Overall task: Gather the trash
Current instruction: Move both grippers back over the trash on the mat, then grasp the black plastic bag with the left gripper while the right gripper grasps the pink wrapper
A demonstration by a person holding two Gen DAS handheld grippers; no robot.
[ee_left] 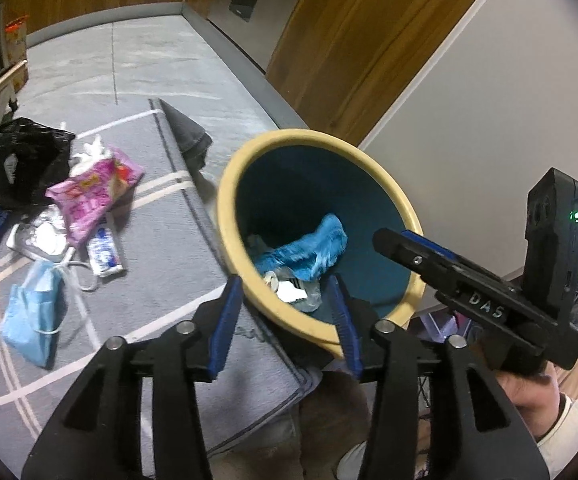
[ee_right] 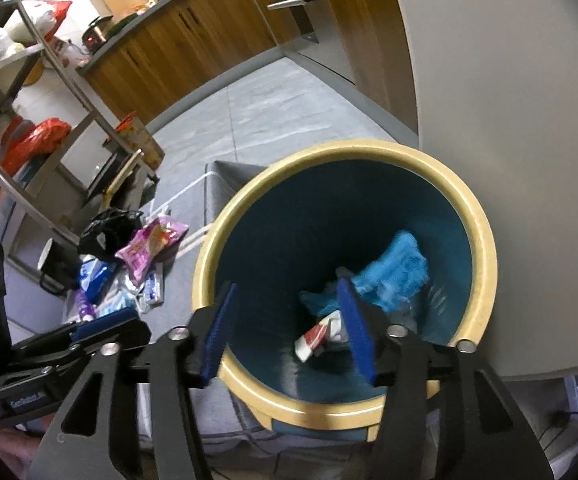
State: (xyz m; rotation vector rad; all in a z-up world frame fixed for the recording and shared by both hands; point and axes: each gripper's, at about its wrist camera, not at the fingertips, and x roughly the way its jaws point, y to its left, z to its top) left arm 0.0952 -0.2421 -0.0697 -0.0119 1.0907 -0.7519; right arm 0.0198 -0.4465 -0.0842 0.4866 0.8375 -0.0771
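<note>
Both tongs, left tongs [ee_left: 285, 312] and right tongs [ee_right: 289, 332], are held released and empty over the bin [ee_right: 485, 248]; beside the bin, the soft, light face mask [ee_left: 29, 316] is best pinched mid-fold.

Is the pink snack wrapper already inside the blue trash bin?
No, the pink wrapper lies on the grey mat beside the trash bin, among other litter.
</note>
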